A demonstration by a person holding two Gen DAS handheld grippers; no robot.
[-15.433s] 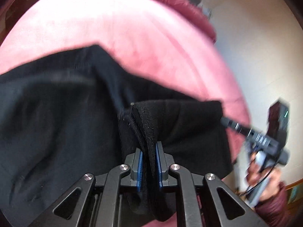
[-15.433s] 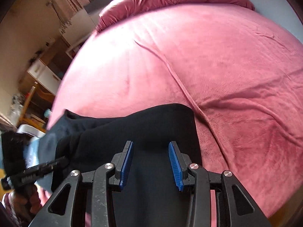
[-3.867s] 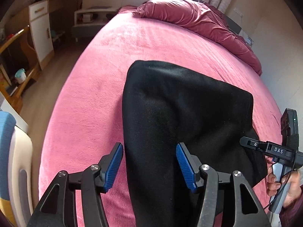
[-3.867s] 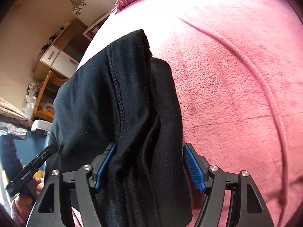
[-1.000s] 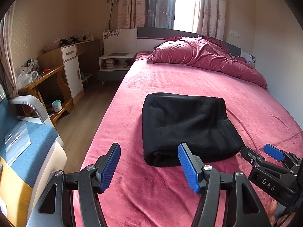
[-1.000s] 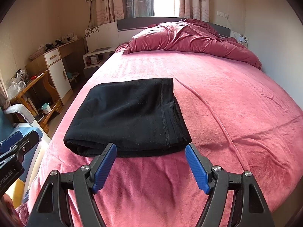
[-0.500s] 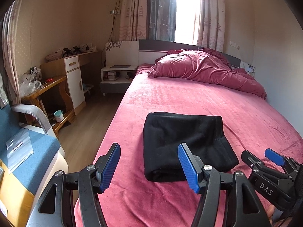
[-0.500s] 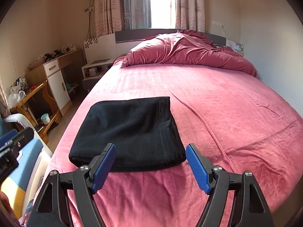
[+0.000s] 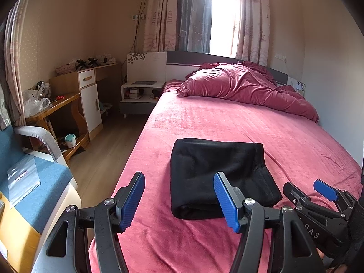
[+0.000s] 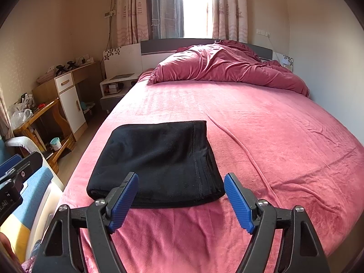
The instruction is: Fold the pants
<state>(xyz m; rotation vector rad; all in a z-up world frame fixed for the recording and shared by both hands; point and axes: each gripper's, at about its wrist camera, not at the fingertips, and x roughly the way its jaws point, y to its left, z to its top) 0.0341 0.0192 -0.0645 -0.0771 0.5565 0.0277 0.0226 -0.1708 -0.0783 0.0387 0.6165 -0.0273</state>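
The black pants lie folded into a flat rectangle on the pink bed, near its foot. They also show in the right wrist view. My left gripper is open and empty, held back from the pants and above the bed's foot. My right gripper is open and empty, also held back just short of the pants' near edge. The right gripper also shows in the left wrist view at the lower right.
A crumpled pink duvet lies at the head of the bed. A nightstand, a desk with a white cabinet and a blue chair stand to the left. A wall runs along the bed's right side.
Both grippers have drawn back and up from the folded pants, which now look smaller and farther. The pants have not moved.
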